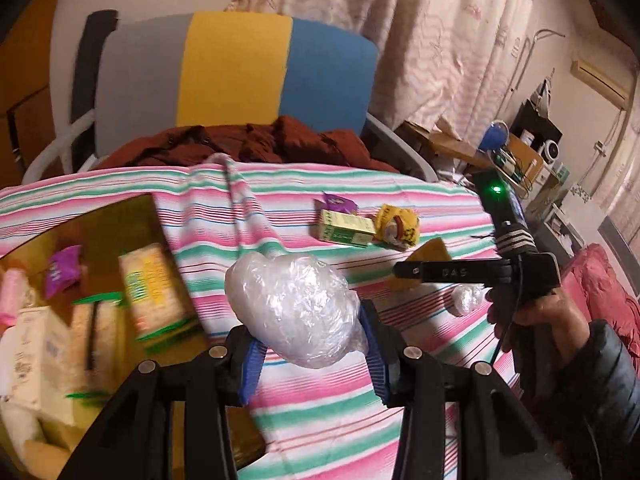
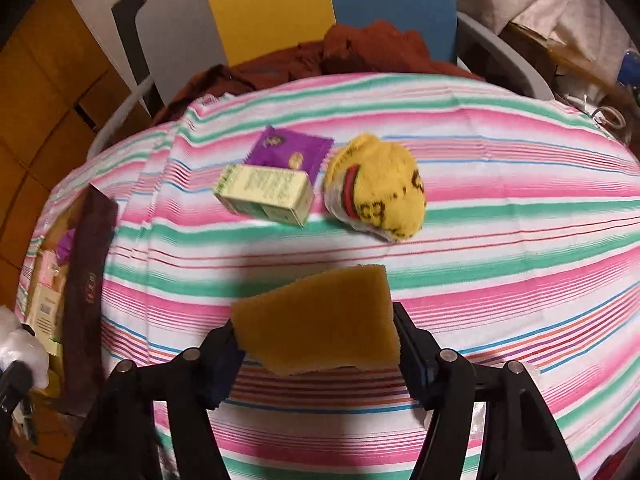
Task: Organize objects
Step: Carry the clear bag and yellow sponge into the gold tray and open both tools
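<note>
My left gripper (image 1: 314, 356) is shut on a crumpled clear plastic bundle (image 1: 296, 308), held above the striped cloth beside an open gold-lined box (image 1: 100, 220). The box holds a purple packet (image 1: 60, 266), a pale green carton (image 1: 154, 288) and other cartons. My right gripper (image 2: 320, 346) is shut on a yellow sponge (image 2: 320, 324), lifted over the cloth; the left wrist view shows this sponge (image 1: 432, 250) at right. Farther back lie a pale green carton (image 2: 266, 194), a purple packet (image 2: 290, 152) and a rolled yellow sock (image 2: 376, 188).
A striped cloth (image 2: 500, 240) covers the table. Behind it stands a chair (image 1: 240, 72) with a grey, yellow and blue back and a brown garment (image 1: 256, 144) on its seat. A second plastic bundle (image 1: 466, 298) lies near the person's hand (image 1: 540, 316). Cluttered shelves (image 1: 520, 152) stand at right.
</note>
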Demonstrator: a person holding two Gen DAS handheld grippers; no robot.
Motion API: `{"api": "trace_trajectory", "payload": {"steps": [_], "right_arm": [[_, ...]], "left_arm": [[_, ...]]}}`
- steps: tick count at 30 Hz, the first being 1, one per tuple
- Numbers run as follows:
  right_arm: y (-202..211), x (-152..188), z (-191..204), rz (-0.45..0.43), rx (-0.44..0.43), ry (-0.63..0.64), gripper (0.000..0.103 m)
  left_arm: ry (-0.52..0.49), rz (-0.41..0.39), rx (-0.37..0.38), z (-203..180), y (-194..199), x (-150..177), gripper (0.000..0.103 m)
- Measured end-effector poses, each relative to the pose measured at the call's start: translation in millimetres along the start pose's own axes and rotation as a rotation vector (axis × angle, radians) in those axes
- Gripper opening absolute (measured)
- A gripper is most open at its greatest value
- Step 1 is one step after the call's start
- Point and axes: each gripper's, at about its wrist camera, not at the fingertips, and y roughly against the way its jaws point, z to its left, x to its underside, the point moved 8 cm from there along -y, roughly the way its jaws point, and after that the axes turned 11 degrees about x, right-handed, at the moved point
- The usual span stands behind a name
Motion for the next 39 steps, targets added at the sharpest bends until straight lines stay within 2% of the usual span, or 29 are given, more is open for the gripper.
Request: {"api": "trace_trajectory", "payload": {"steps": [5, 8, 14, 19, 24, 25, 26, 28, 34, 39], "right_arm": [[22.8, -4.3, 20.1, -0.063, -0.081, 0.008, 0.068], [38.2, -0.9, 45.4, -0.092, -0.123, 0.045, 0.068], [72.3, 8.6, 124.2, -0.125, -0.234, 0.128, 0.068], [89.2, 4.4, 202.9, -0.132, -0.302, 0.220, 0.068], [88.7, -5.6, 271.1, -0.111, -0.340, 0.257, 0.071], [86.2, -8.5, 283.7, -0.106, -0.343, 0.258, 0.074], [84.6, -10.0, 289.2, -0.102, -0.345, 0.256, 0.077], [80.9, -14.3, 302.2, -0.091, -0.361, 0.239, 0.094], [77.4, -8.0, 315.9, -0.065, -0.376, 0.217, 0.095], [78.0, 15.6, 311.3, -0.073, -0.317, 0.243, 0.097]], "left_arm": [[0.058, -0.049, -0.045, 34.5, 41.1, 5.7, 0.044], [0.101, -0.076, -0.078, 59.3, 63.7, 10.0, 0.044], [0.178, -0.133, -0.139, 109.6, 97.0, 5.5, 0.044], [0.199, -0.167, -0.201, 148.0, 112.6, -10.5, 0.045], [0.236, -0.183, -0.263, 191.2, 119.8, -29.7, 0.057], [0.245, -0.182, -0.271, 198.6, 120.4, -31.6, 0.057], [0.253, -0.176, -0.265, 204.4, 119.7, -32.9, 0.059], [0.269, -0.173, -0.255, 212.5, 120.3, -31.8, 0.065], [0.332, -0.216, -0.278, 224.6, 140.5, -10.6, 0.065], [0.332, -0.233, -0.320, 215.4, 155.3, 10.9, 0.065]]}}
